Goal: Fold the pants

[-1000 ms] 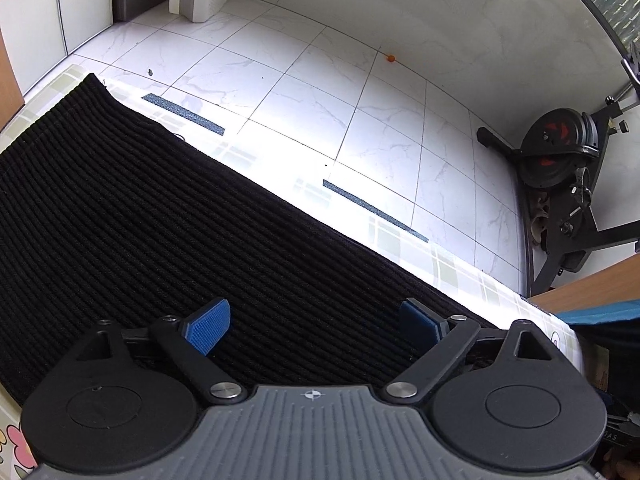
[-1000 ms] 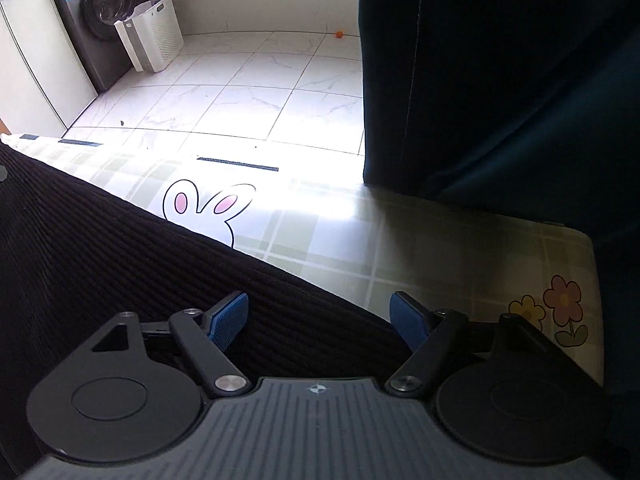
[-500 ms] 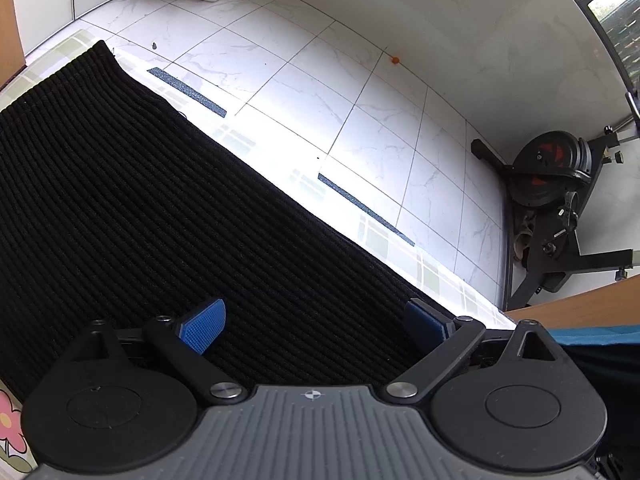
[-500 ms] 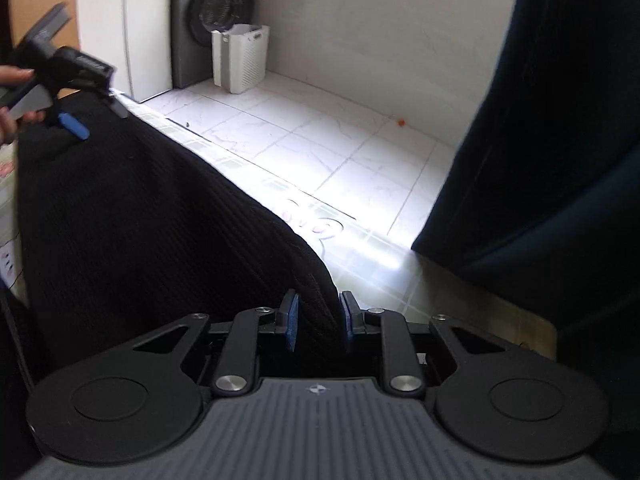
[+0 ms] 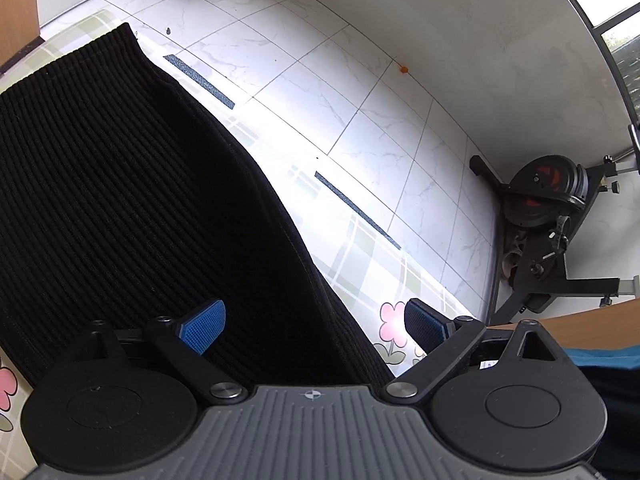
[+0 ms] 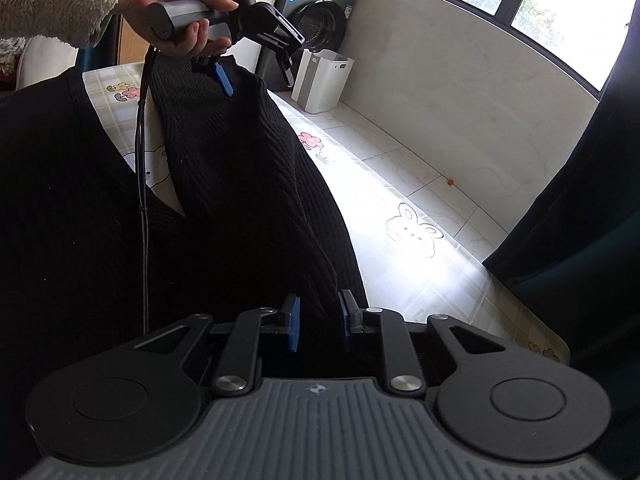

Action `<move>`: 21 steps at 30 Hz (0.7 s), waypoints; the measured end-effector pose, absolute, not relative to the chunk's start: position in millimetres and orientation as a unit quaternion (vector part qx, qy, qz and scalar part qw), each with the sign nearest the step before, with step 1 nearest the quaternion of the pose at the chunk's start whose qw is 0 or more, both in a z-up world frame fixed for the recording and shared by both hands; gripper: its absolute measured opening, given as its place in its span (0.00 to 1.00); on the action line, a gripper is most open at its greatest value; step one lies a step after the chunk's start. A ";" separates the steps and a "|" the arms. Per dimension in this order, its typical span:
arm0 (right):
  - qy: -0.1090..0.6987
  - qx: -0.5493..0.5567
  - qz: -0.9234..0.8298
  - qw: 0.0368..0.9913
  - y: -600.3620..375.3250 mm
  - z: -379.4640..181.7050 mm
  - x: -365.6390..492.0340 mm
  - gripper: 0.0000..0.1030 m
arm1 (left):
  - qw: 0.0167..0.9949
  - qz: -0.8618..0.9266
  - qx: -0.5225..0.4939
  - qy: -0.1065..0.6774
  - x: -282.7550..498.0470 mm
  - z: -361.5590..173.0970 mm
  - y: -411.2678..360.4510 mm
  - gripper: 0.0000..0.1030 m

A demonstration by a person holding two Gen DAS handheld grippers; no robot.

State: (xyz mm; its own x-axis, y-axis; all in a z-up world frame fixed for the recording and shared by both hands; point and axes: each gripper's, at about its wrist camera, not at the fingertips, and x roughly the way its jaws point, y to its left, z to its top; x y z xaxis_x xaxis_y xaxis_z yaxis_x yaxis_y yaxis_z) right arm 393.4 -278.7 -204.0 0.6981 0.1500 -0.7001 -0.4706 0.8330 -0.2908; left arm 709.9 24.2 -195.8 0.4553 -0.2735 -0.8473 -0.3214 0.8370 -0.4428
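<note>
Folding barely begun: right gripper (image 6: 318,326) is pinched tight on a bunched edge of the black ribbed pants (image 6: 248,168), lifted off the tabletop (image 6: 420,276). Left gripper (image 5: 314,326) hangs spread over the fabric, gripping nothing. No fold laid flat yet; all creasing remains.

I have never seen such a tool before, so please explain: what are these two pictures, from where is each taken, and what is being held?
A person holds a hand tool with a claw in each hand; each tool carries a camera looking along its fingers. The left claw is open above black ribbed pants, which lie on a table with a flower-and-bunny cloth. The right claw is shut on a fold of the pants. The right camera also sees the person's hand holding the left tool.
</note>
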 end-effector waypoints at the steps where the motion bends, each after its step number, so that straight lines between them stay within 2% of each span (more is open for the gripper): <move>1: 0.347 -0.229 0.174 0.893 -280.4 -205.1 394.5 0.20 | 0.806 0.026 -0.273 0.525 711.6 -197.5 21.2 0.93; 5: 0.342 -0.227 0.172 0.895 -278.8 -204.6 388.2 0.20 | 0.832 0.049 -0.211 0.511 719.0 -202.2 5.5 0.78; 6: 0.341 -0.226 0.172 0.896 -279.8 -205.1 387.1 0.20 | 0.839 0.053 -0.197 0.504 719.6 -201.3 2.2 0.48; 7: 0.341 -0.224 0.171 0.897 -280.7 -205.4 386.2 0.20 | 0.846 0.057 -0.183 0.498 719.5 -200.7 0.7 0.24; 8: 0.340 -0.221 0.170 0.898 -281.2 -206.1 385.4 0.20 | 0.846 0.052 -0.193 0.495 718.7 -201.1 2.3 0.10; 14: 0.321 -0.199 0.143 0.915 -287.3 -206.3 377.1 0.20 | 0.884 0.031 -0.216 0.412 669.8 -165.2 20.7 0.09; 21: 0.272 -0.194 0.103 0.937 -289.3 -197.5 341.8 0.20 | 0.922 -0.002 -0.231 0.309 538.5 -121.7 42.7 0.09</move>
